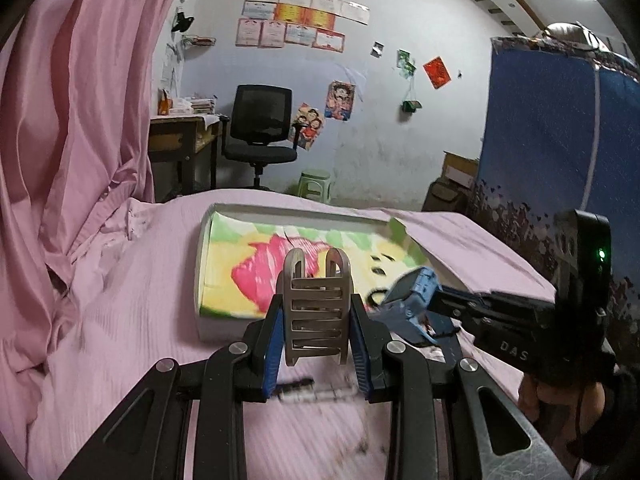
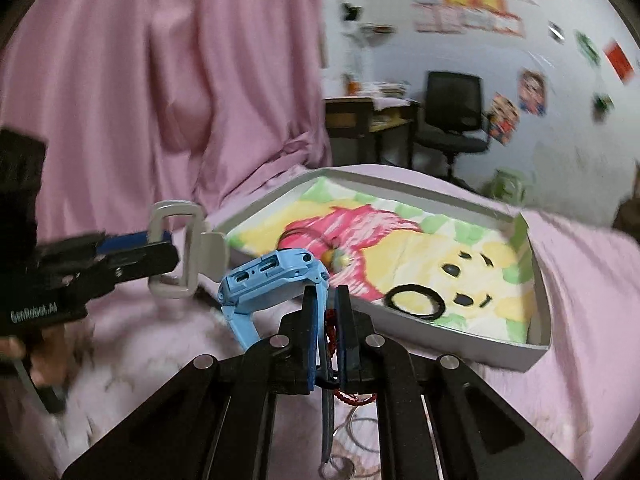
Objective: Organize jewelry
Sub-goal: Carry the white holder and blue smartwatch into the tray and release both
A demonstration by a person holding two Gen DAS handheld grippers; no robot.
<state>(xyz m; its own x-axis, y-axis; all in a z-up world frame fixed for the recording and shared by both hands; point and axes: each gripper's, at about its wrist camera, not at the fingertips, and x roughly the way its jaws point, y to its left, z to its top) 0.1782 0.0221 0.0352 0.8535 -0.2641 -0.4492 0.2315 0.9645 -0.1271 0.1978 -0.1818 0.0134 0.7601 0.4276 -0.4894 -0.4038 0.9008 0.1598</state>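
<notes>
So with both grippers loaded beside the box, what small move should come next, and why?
Probably carry the right gripper forward over the box rim and release the blue watch: it is clamped by its strap just short of the near edge, while a black ring already lies inside.

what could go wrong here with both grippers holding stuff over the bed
The right gripper pinches the blue watch only by its strap, so the heavy body could swing or slip out. The left gripper holds a grey clip close beside it; the two could collide before reaching the box.
</notes>
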